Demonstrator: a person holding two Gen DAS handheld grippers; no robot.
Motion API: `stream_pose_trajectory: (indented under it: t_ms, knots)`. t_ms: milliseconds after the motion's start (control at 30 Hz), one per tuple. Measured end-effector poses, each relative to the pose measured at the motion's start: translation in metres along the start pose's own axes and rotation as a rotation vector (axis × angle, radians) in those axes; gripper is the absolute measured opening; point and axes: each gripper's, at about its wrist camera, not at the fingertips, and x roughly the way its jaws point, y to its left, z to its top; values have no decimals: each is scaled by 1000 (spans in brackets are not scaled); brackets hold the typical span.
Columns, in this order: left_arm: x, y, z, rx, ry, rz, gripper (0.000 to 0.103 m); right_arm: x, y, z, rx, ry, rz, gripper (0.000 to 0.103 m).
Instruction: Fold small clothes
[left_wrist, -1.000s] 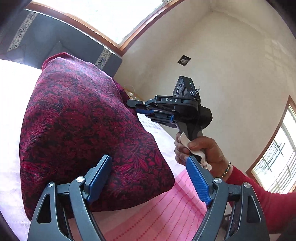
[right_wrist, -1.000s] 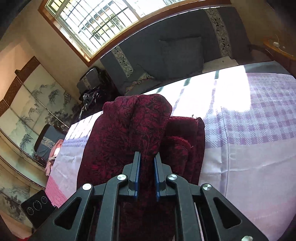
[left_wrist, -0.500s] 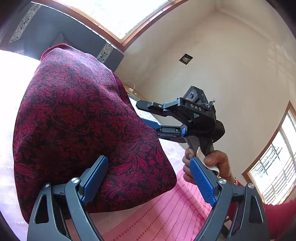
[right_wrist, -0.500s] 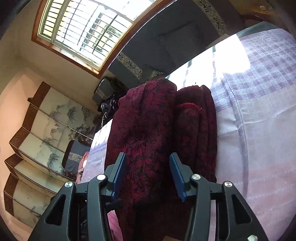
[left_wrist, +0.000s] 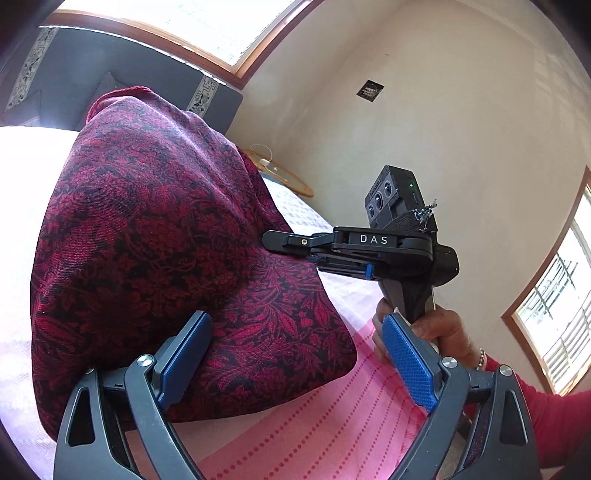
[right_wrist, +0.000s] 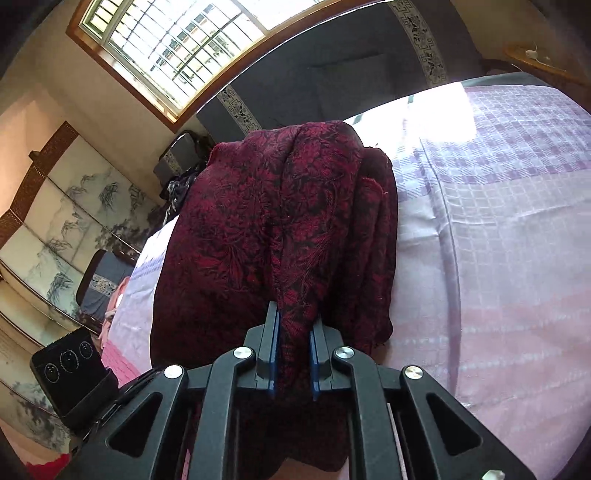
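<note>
sunlight is falling across a bed covered in a pink and lilac checked sheet, with a dark grey sofa and a barred window standing beyond the bed's far side. a dark red floral garment is lying folded on the bed, its long axis running from the near edge of the bed away toward the sofa, with one layer doubled over another along its right side.

the right hand-held gripper is pinching a ridge of the garment's near end, its blue pads nearly together with cloth bunched between them; half a second ago those pads were standing wide apart around the same fold. the left hand-held gripper is standing wide open, its left pad sitting at the garment's near edge and gripping nothing.

only the left wrist view is showing the right hand-held gripper side-on at the garment's edge, with the person's hand around its handle. only the right wrist view is showing a painted folding screen beyond the bed's left side.
</note>
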Motion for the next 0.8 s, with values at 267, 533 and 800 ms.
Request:
stream_pose_trajectory:
  t_ms: [267, 533, 800]
  knots:
    - [1, 3, 2, -17, -1, 0, 94, -10, 8, -3, 30, -65, -33, 33]
    - [0, 5, 1, -18, -1, 3, 94, -10, -8, -1, 112, -63, -28, 52]
    - [1, 1, 2, -20, 0, 10, 94, 6, 14, 5, 32, -14, -45, 52]
